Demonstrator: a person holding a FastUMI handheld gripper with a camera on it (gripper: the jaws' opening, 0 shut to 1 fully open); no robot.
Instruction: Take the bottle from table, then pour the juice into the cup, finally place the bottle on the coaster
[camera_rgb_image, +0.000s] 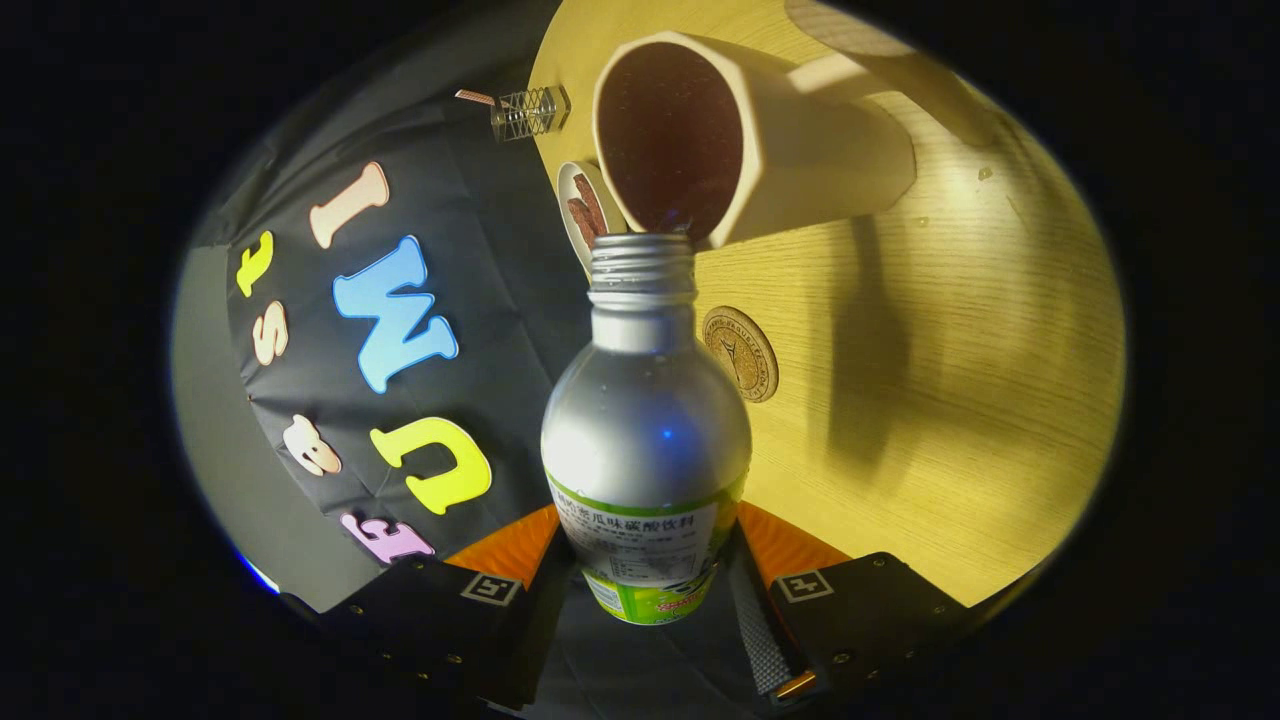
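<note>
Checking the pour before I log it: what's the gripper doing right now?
Gripper: shut on the bottle, both fingers pressing its sides, its open mouth tipped at the cup.

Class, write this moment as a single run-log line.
phase: pouring | hand-held gripper: shut on silver metal bottle | bottle mouth at rim of cream mug | round wooden coaster: bare

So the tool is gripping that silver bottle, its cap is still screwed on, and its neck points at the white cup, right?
Not quite: the gripper view shows the bottle uncapped, its threaded mouth bare. The rest holds: the tool grips it, both fingers pressing its labelled body, and its neck points at the white cup.
</note>
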